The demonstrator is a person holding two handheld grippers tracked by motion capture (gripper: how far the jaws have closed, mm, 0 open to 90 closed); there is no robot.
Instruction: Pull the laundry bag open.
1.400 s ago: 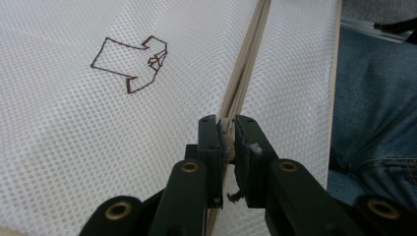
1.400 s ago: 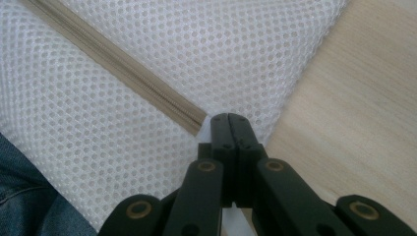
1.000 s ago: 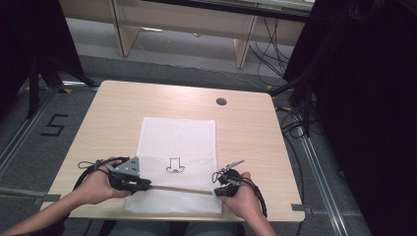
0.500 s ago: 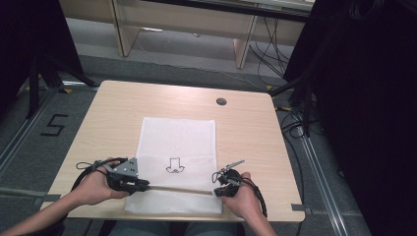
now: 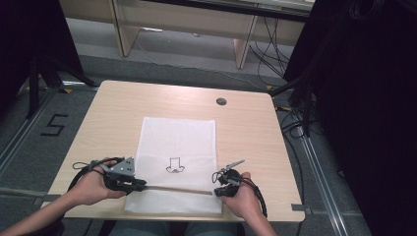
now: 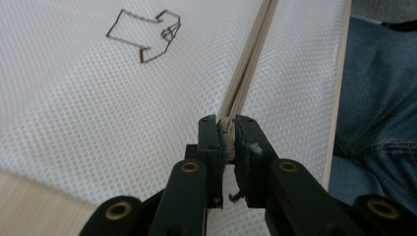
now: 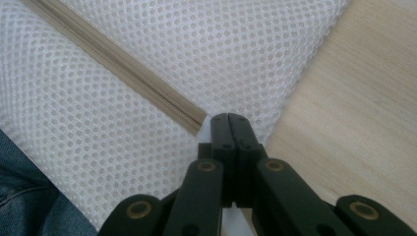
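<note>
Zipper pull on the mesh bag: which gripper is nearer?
Left. The left gripper is clamped on the zipper pull at one end of the zipper; the right gripper pinches the mesh bag at the opposite end.

Light wood table [image 5: 147, 103] on a grey floor [image 5: 162, 54]

A white "5" [image 5: 53, 126] marks the floor at the frame's left; pale wooden furniture [image 5: 187, 19] stands along the top, black cables [image 5: 268, 46] trail at upper right, and dark curtains [image 5: 373, 98] close the right side.

I've got a light wooden table [image 5: 123, 113] with a round grommet [image 5: 221, 101] near its far edge, and a "5" [image 5: 53, 126] marked on the grey floor [image 5: 29, 132].
</note>
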